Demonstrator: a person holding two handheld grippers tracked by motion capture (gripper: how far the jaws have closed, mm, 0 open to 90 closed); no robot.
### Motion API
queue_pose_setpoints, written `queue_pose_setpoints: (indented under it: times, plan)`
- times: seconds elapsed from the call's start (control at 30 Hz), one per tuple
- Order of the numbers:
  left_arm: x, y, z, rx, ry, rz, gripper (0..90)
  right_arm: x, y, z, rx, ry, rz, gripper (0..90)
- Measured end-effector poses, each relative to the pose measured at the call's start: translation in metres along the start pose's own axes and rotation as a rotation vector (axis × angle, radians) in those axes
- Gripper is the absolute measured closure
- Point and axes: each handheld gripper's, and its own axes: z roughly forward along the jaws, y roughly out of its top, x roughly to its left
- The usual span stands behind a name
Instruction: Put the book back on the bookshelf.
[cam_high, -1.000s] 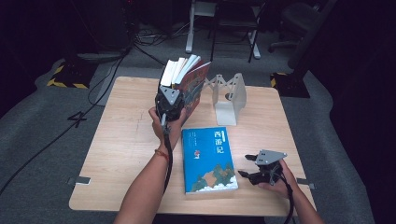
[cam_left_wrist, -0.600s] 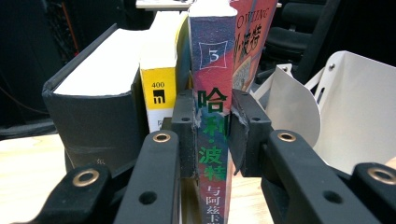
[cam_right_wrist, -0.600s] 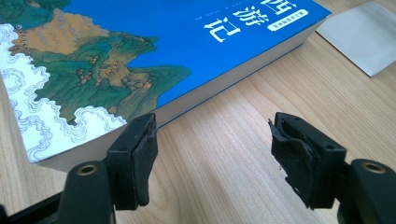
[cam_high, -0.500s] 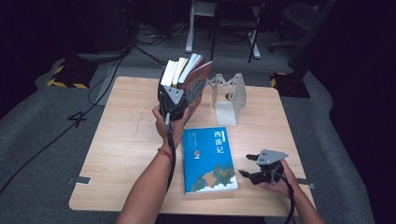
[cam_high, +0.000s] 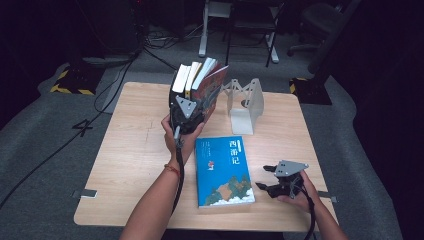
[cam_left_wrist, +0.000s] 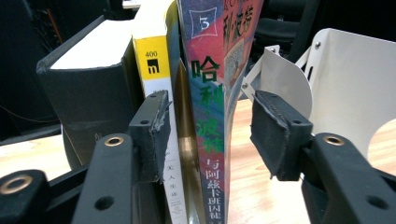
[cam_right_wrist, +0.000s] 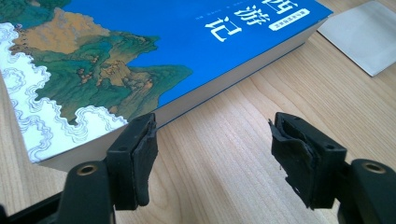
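Note:
Three books stand upright at the table's far middle: a black one (cam_left_wrist: 88, 88), a yellow-and-white one (cam_left_wrist: 156, 60) and a colourful one (cam_left_wrist: 215, 93) (cam_high: 212, 87). My left gripper (cam_left_wrist: 208, 126) (cam_high: 192, 100) straddles the colourful book. Its jaws have just been opening, and the right pad now stands clear of the cover. A white metal bookend (cam_high: 245, 102) (cam_left_wrist: 355, 88) stands just right of the books. A blue book (cam_high: 222, 170) (cam_right_wrist: 140, 51) lies flat near the front. My right gripper (cam_high: 266, 178) (cam_right_wrist: 212, 149) rests open beside its right edge, holding nothing.
The wooden table (cam_high: 130, 150) has bare room on its left half. Cables, chair legs and dark equipment sit on the floor beyond the far edge. A grey sheet (cam_right_wrist: 364, 35) lies on the table past the blue book.
The left hand has shifted only slightly at the standing books, which lean a little less to the right. The right hand and the blue book have not moved.

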Motion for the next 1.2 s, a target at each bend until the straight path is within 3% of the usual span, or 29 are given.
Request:
queue_pose_setpoints:
  times: [0.23, 0.53, 0.7, 1.2]
  plan:
    - [0.001, -0.001, -0.01, 0.018, -0.044, 0.054, 44.4, 0.0, 0.0, 0.0, 0.001, 0.001, -0.002, 31.9]
    - [0.009, -0.01, -0.016, 0.056, -0.099, 0.057, 42.4, 0.001, 0.001, 0.001, 0.0, 0.002, -0.002, 31.9]
    - [0.013, -0.015, -0.02, 0.085, -0.127, 0.081, 40.2, 0.001, 0.001, 0.001, 0.003, 0.003, -0.002, 32.0]
    - [0.025, -0.037, -0.039, 0.161, -0.24, 0.19, 32.6, 0.002, 0.002, 0.002, 0.005, 0.007, -0.003, 32.0]
